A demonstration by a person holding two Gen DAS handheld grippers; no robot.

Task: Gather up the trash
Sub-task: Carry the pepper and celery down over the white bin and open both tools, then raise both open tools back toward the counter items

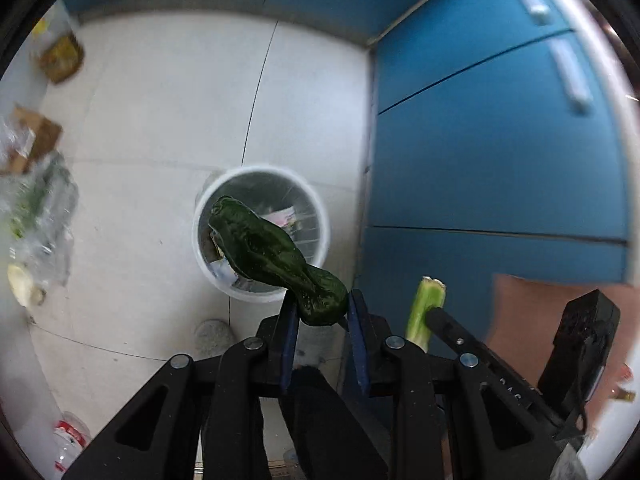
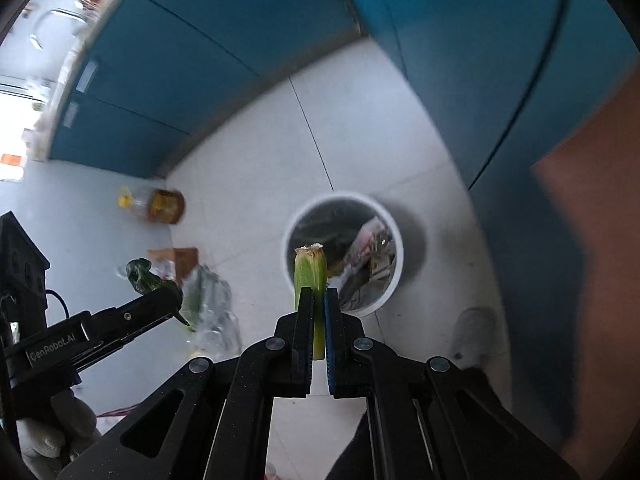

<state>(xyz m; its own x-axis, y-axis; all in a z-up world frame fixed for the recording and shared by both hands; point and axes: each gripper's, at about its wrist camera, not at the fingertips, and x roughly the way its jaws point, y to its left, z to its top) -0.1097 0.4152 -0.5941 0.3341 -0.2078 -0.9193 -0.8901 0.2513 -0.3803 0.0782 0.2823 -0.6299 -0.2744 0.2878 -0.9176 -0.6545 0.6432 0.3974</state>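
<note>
Green on both sides: the left gripper (image 1: 318,312) pinches a dark, wrinkled pepper (image 1: 272,256) by its narrow end, and the right gripper (image 2: 318,320) is pressed onto a pale green stalk (image 2: 310,280) that stands up between its pads.

What matters for the drop is the white bin (image 1: 260,234) on the pale tiled floor (image 1: 160,120) below. In the left wrist view the pepper's long axis runs from the pads toward 11 o'clock, and its free end lies across the bin's mouth. In the right wrist view the stalk points to 12 o'clock, with its cut top over the near left rim of the bin (image 2: 344,256), whose centre lies toward 1 o'clock.

By my reading, the left one is nearer to a clean release; the right wants a small shift toward 1 o'clock first. How high either load hangs above the rim cannot be told.

Clear plastic wrapping (image 1: 44,216) and a cardboard scrap (image 1: 38,136) lie on the floor at 9 o'clock.
</note>
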